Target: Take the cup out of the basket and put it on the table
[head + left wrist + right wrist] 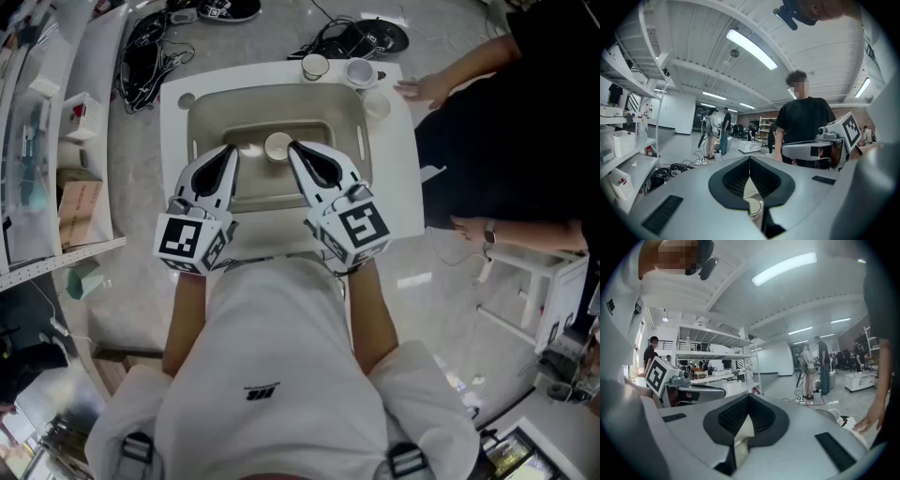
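The left gripper [228, 150] [750, 160] and the right gripper [293, 148] [747, 400] are being held side by side over the beige basket [212, 109], which is sitting on the white desk [172, 131]. Both pairs of fingers are being pressed together, clenched tip to tip with nothing between them. The cup [277, 146] [753, 206] is lying inside the basket, seemingly upright, between the two fingertips and near them, while two other cups [315, 67] are standing at the desk's far edge, near a bystander's hand [427, 89].
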Demonstrator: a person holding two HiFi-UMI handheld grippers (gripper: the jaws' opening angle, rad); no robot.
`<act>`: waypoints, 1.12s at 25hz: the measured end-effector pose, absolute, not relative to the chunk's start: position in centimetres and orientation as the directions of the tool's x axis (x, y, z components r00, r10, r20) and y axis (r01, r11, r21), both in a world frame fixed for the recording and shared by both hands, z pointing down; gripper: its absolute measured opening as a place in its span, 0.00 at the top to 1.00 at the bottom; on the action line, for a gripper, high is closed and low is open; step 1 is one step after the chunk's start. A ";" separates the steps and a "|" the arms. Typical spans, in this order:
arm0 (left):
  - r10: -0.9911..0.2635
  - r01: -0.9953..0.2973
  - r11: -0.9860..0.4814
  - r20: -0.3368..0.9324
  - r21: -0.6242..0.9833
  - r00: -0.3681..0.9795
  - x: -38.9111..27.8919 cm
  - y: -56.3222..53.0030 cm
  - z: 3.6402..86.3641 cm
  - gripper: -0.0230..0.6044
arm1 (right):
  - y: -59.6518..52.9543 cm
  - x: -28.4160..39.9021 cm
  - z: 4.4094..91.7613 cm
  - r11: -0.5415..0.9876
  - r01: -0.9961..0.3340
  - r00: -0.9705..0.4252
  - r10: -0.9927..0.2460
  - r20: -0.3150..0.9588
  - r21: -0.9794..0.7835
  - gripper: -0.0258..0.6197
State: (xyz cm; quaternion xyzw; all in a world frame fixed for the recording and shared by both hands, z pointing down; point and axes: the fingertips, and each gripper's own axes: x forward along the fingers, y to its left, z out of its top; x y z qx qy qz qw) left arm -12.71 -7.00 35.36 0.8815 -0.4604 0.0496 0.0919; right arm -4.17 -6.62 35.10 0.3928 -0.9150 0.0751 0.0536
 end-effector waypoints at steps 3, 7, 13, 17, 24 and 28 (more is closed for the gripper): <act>-0.798 -0.815 -0.568 0.165 0.117 0.580 -12.2 -7.0 35.3 0.95 | -6.5 -4.3 35.2 0.682 -0.725 -0.688 -0.710 0.151 -0.096 0.95; -0.794 -0.810 -0.575 0.159 0.115 0.587 -12.0 -7.0 35.4 0.95 | -6.4 -4.6 35.0 0.685 -0.722 -0.691 -0.712 0.123 -0.098 0.95; -0.797 -0.811 -0.574 0.150 0.113 0.585 -11.9 -7.2 35.2 0.95 | -6.3 -4.8 34.3 0.695 -0.710 -0.704 -0.706 0.083 -0.117 0.95; -0.793 -0.808 -0.583 0.154 0.089 0.589 -11.6 -7.3 35.2 0.95 | -6.2 -5.0 34.5 0.704 -0.702 -0.712 -0.696 0.092 -0.105 0.94; -0.792 -0.806 -0.583 0.154 0.099 0.591 -11.6 -7.5 35.3 0.95 | -7.6 -5.2 34.2 0.727 -0.684 -0.707 -0.681 0.188 0.059 0.93; -0.798 -0.815 -0.575 0.168 0.077 0.579 -11.7 -7.7 35.4 0.95 | -8.2 -5.8 35.4 0.781 -0.602 -0.718 -0.620 0.317 0.163 0.73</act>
